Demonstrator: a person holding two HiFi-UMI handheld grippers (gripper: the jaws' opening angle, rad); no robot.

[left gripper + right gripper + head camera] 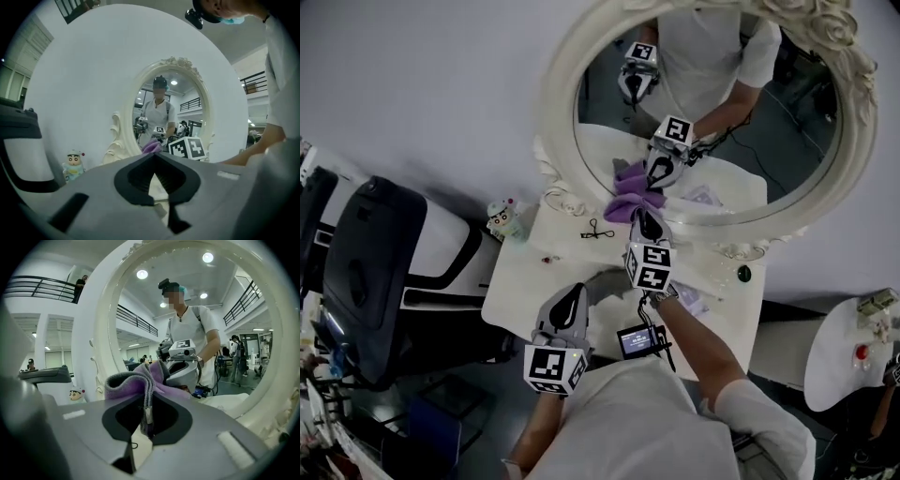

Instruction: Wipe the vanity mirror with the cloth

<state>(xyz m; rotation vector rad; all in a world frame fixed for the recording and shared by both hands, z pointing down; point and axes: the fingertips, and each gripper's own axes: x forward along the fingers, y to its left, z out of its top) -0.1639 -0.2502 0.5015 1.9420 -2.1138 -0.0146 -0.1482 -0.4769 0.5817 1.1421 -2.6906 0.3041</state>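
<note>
Right gripper (pixel 641 217) is clamped on the cloth (pixel 625 206). A fold is pinched upright between the jaws and the purple bunch spills past the tips toward the glass.

Cloth sits at the lower-left edge of the mirror (pixel 787 141). In the head view it meets its own reflection, so it's touching or just short; can't call it firmly. Glass fills the right gripper view, so the tool faces it nearly head-on.

Geometry that matters: the oval stands upright with its long axis vertical, and nearly all the glass lies above and to the right of the cloth. My read is that strokes should run up and across from this corner, staying inside the frame (pixel 561 94).

Left gripper (pixel 570 298) has its jaws together on nothing. It's well back over the near part of the table (pixel 520 272), pointed at the mirror but well apart from it. Right is the nearer hand by far and it has the cloth. Left has no job here unless the mirror needs steadying.
</note>
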